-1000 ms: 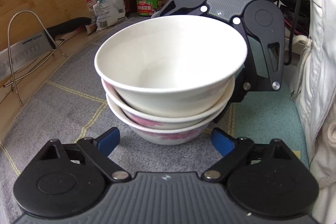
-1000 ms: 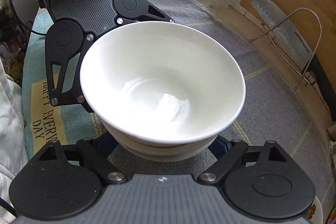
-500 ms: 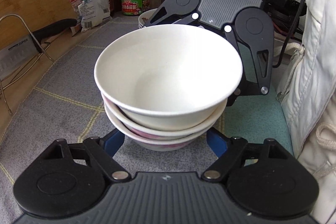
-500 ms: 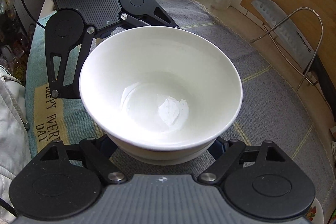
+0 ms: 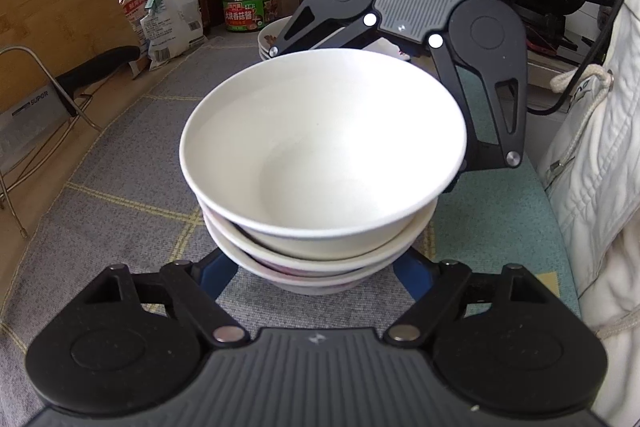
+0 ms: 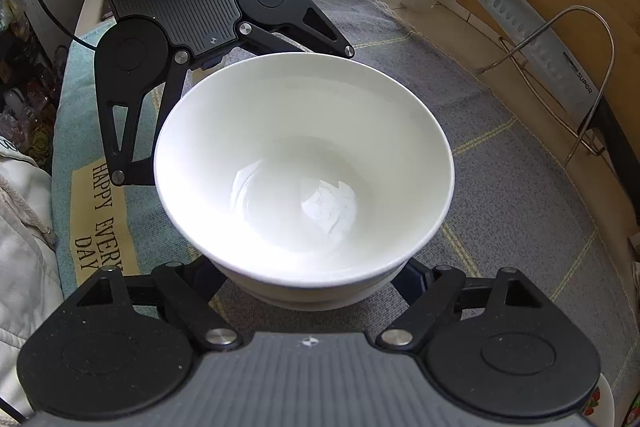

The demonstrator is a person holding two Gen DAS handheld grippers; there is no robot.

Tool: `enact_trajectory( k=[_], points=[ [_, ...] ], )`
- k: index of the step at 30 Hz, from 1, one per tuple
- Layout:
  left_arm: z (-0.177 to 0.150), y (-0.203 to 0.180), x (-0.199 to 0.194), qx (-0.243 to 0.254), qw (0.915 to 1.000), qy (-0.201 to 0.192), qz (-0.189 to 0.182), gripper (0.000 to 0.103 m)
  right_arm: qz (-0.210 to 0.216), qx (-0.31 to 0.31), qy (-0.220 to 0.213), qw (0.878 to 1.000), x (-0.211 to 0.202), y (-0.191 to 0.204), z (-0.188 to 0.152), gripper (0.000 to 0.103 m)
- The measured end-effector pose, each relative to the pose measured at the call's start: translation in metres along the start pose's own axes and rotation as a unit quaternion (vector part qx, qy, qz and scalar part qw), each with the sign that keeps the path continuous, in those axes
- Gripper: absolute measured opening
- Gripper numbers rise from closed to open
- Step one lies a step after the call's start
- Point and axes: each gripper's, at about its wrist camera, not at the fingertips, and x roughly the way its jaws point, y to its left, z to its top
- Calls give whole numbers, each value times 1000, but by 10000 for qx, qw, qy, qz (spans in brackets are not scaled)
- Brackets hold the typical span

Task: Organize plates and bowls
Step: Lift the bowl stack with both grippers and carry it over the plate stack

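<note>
Nearest me, at the bottom centre of the left wrist view, my left gripper (image 5: 316, 275) is clamped on the stack of bowls (image 5: 320, 147). Its blue pads (image 5: 218, 275) press the flanks of the lowest, pink-patterned bowl (image 5: 320, 281). The stack sits mid-frame on the grey cloth mat (image 5: 120, 163).

In the right wrist view my right gripper (image 6: 314, 279) comes at the same stack from the opposite side. Its jaws have just been closing with the stack between them. The rim of the top white bowl (image 6: 304, 167) hides the pads, so I cannot tell whether they bite yet.

My worry is the curved, glazed wall. I judge that pads this low could slide off if I lift unevenly. Only the bottom bowl is gripped, and the two nested above sit loose. A tilt between my hands could tip them out.

Further back, in the upper middle of the left view, another pile of bowls (image 5: 272, 35) stands close behind the right gripper's linkage. A careless swing could knock it. The knife (image 5: 36, 107) in the wire rack (image 5: 60, 99) at the left edge is well apart.
</note>
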Motion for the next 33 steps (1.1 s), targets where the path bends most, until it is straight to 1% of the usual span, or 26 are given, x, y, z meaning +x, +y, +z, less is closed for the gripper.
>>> enact_trajectory(
  k=[9, 19, 23, 29, 33],
  points=[
    [-1, -2, 0, -3, 9999, -58, 103, 84, -267, 55, 104, 9996, 0, 7, 3, 88],
    [3, 0, 1, 76, 10000, 18, 6, 84, -423, 224, 112, 9988, -1, 12, 2, 89],
    [5, 2, 3, 74, 9999, 68, 4, 84, -422, 235, 55, 9988, -1, 13, 0, 89],
    [9, 1, 5, 34, 9998, 196, 75, 84, -307, 208, -95, 9993, 0, 9, -3, 92],
    [10, 1, 6, -18, 9996, 258, 117, 84, -257, 183, -152, 9994, -1, 8, -5, 91]
  ],
)
